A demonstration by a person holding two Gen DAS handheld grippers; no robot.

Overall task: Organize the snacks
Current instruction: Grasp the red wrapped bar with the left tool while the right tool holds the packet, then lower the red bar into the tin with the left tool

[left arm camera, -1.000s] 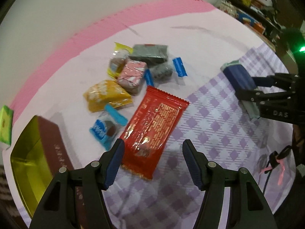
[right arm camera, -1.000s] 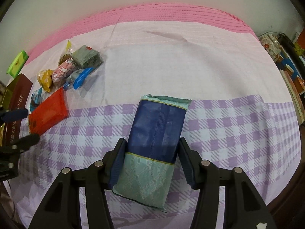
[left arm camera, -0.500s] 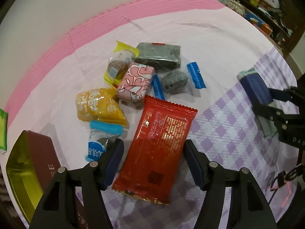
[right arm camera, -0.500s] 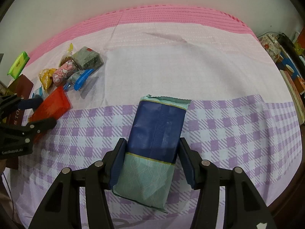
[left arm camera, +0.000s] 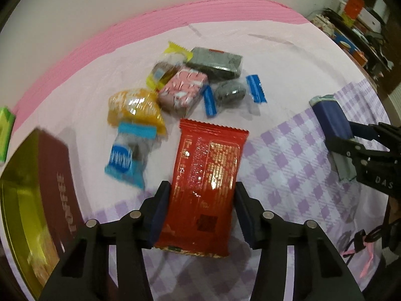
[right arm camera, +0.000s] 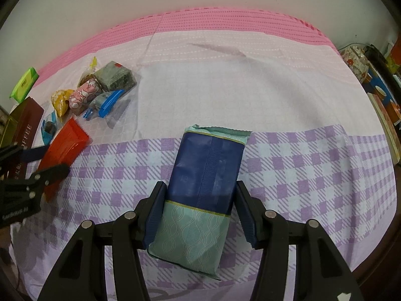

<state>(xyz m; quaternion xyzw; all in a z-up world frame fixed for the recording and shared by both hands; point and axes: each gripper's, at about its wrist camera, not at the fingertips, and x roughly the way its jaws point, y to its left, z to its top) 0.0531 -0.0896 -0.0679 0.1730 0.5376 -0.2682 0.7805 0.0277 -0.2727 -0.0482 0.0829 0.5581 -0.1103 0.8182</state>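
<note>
Clamping the red snack packet [left arm camera: 208, 175] by its two long edges, the left gripper [left arm camera: 200, 208] stood at the bottom centre of the left wrist view; its jaws had just been closing, and the blue pads [left arm camera: 160, 210] now pressed on both sides of the packet. The packet lay flat, half on the pale pink part of the tablecloth [left arm camera: 288, 75] and half on the purple checked part.

In the right wrist view, the right gripper [right arm camera: 198, 213] held a blue and mint-green packet [right arm camera: 203, 175] between its pads, also at the bottom centre, over the purple checks.

Above the red packet in the left view lay a small group of other snacks. A yellow packet [left arm camera: 135, 107] was touching a clear wrapper with blue ends [left arm camera: 127, 153] at the centre left. A pink patterned packet [left arm camera: 183, 90] lay beside a round dark biscuit in a blue-ended wrapper [left arm camera: 231, 91]. Behind them were a grey-green packet [left arm camera: 215, 61] and a yellow-edged wrapper [left arm camera: 166, 67].

At the lower left edge stood a brown box with a gold inside [left arm camera: 37, 188], blurred. A green packet [left arm camera: 6, 130] showed at the far left, apart from the others.
</note>
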